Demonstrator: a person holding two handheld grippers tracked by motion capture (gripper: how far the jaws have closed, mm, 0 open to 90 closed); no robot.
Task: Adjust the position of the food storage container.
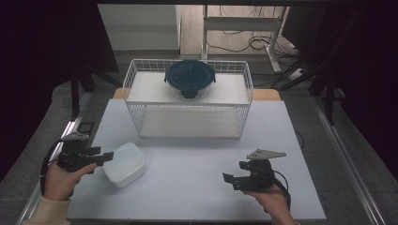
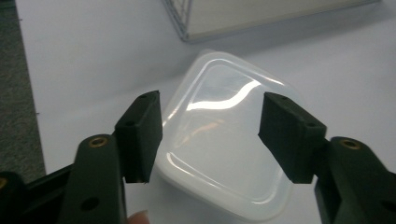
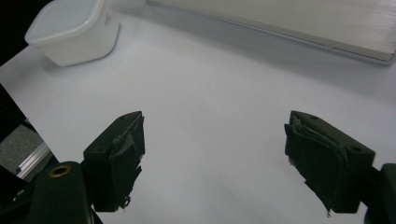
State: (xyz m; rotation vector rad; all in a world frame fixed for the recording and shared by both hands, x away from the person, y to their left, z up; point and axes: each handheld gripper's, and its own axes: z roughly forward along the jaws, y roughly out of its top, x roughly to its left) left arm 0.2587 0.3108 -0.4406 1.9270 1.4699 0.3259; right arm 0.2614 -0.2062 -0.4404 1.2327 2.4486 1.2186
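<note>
— Hard to judge from the high view: left gripper (image 1: 107,156) right at the edge of the white container (image 1: 124,164), touching or not, cannot tell (jaw tips merging with the rim there).

— Clearer in the left gripper view: left gripper (image 2: 210,135) with jaws apart, above the translucent lid of the white container (image 2: 224,144), pads on no side pressing it. Near corner of the container cut off at the bottom edge.

— And the place of the container?

— On the white table (image 1: 197,187), front left part, well apart from the wire basket (image 1: 187,101) behind it.

— Right gripper (image 1: 239,180)?

— Over bare table at the front right, jaws wide apart, nothing between. Seen in the right gripper view too: right gripper (image 3: 212,158), pads looking worn and ragged.

— Other things around?

— Round dark-lidded bowl (image 1: 190,78) up on the upper shelf of the basket; contents hidden under the lid. Surroundings beyond the table very dark, hardly readable (only some cables and a frame at the back)
</note>
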